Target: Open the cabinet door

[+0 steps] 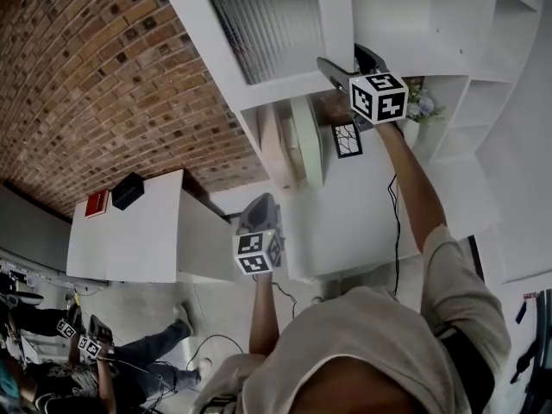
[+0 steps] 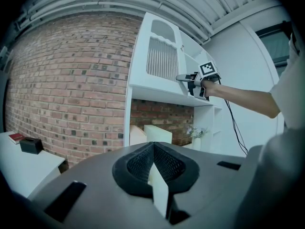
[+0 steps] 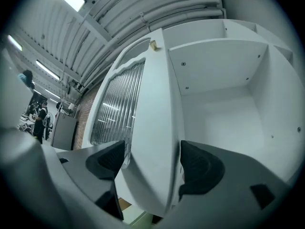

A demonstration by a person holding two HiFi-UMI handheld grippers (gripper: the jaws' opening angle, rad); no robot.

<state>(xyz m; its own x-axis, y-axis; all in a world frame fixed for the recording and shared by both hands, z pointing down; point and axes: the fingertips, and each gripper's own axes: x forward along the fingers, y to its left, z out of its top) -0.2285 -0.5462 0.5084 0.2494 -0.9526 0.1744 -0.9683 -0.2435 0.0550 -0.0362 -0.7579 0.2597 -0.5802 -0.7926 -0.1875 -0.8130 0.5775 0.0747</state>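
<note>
a person faces a tall white cabinet (image 2: 157, 90) set against a brick wall (image 2: 71, 80). the upper cabinet door (image 3: 147, 118), with a ribbed glass panel, is swung open and shows a white compartment (image 3: 224, 94) behind it. the right gripper (image 3: 147, 162) is raised at arm's length. its jaws are spread wide astride the door's free edge, one pad on the glass side and one on the inner side. both pads sit close beside the door and are not clearly pressing on it. the left gripper (image 2: 153, 165) is held lower, near the person's body and well apart from the cabinet, with its jaws closed together.
</note>
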